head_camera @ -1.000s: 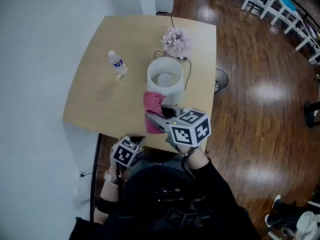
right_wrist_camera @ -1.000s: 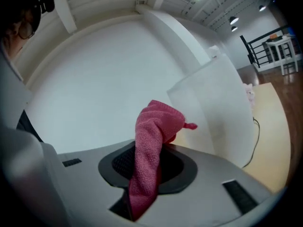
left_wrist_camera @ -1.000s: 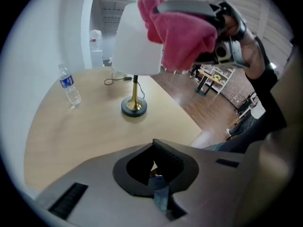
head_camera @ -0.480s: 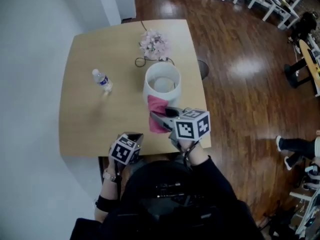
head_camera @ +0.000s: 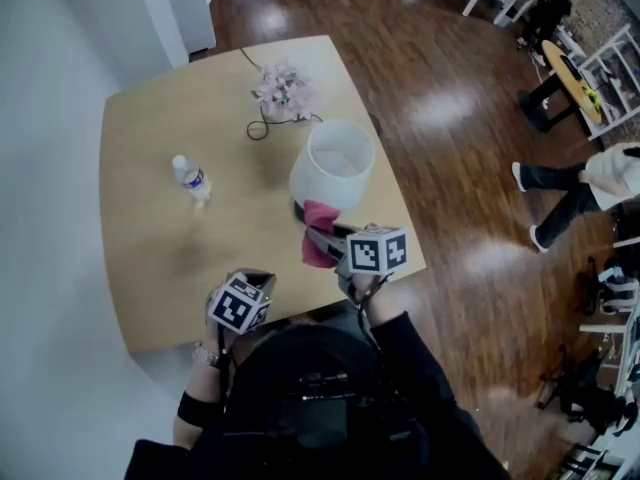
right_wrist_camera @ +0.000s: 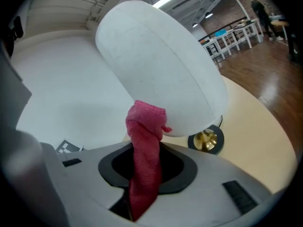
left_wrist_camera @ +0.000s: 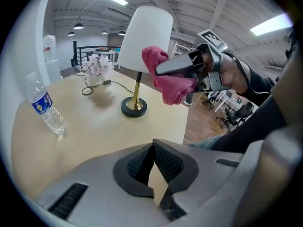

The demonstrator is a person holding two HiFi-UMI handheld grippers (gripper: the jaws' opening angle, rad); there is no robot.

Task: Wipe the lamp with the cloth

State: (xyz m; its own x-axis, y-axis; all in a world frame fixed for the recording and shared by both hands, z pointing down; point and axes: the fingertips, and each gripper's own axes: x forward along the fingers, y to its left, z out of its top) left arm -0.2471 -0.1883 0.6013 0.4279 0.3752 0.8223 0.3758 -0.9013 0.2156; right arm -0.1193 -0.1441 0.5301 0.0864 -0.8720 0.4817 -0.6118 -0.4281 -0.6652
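Over tan table [head_camera: 150, 258], right hand-held gripper [right_wrist_camera: 144, 171] clamps cloth [right_wrist_camera: 144, 136] beside lamp [right_wrist_camera: 161, 70].

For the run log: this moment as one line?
phase: wipe | right gripper: shut on cloth, cloth at lamp shade | left gripper: shut, empty

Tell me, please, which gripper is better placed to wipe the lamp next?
Right. The right gripper is shut on the pink cloth, whose tip is at the white lampshade. The left gripper is shut and empty, back over the table near its edge, farther from it.
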